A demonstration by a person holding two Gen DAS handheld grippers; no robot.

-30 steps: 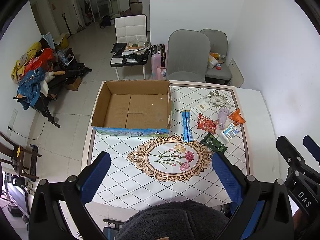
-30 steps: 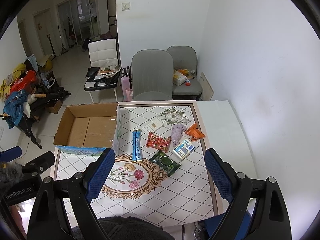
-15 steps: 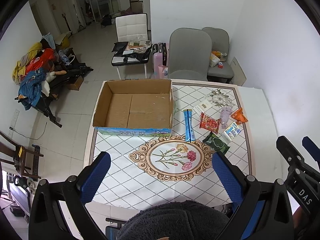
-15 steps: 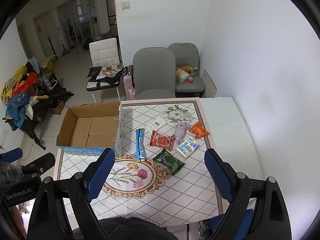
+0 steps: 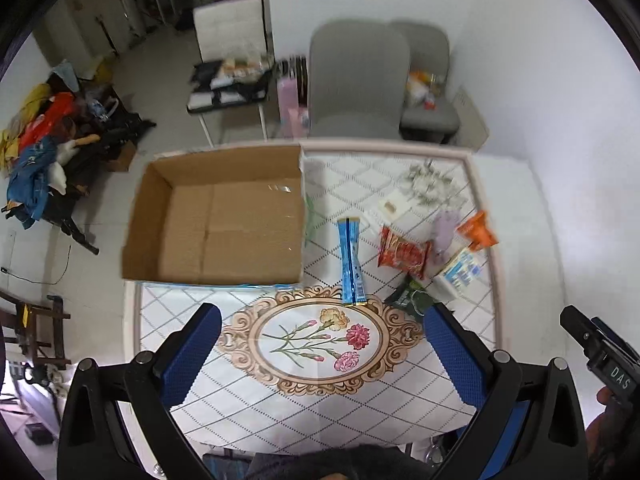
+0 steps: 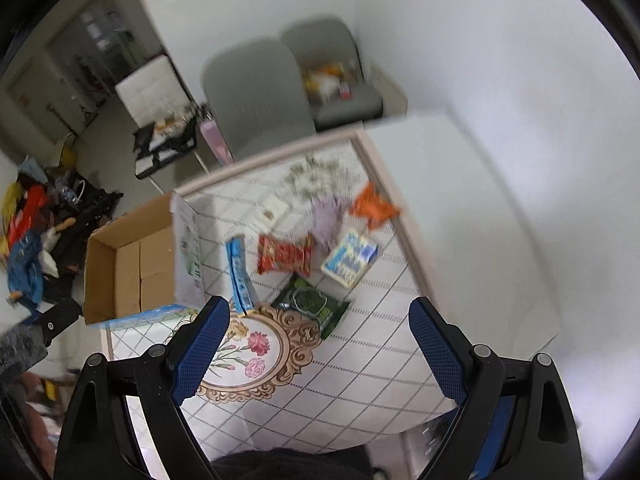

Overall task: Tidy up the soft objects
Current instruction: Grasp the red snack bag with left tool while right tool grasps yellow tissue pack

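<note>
Holding both tools above the near edge of the big table with white diamond-pattern cloth [image 5: 320,412], nothing grabbed. Task looks unstarted: the one open brown cardboard box [image 5: 224,220] at far left of the table is bare inside, and every soft item lies on the cloth to its right. All packing is left to do.

Counts, large to small: one box; one long blue stick pack [image 5: 351,264] just beside the box; one red crinkly snack bag [image 5: 404,254]; one dark green pouch [image 6: 310,305], nearest to me; one blue-and-white tissue pack [image 6: 350,257]; one lilac fuzzy soft thing [image 6: 328,214], blurred, can't tell what; one orange sachet [image 6: 372,205] at far right; one small white flat packet [image 6: 270,214] at the far side. Seven loose items, clustered close, some touching.

My left gripper [image 5: 320,354] is spread wide, blue pads holding nothing. My right gripper [image 6: 320,350] likewise released, wide apart, over the green pouch area, view motion-blurred.
</note>
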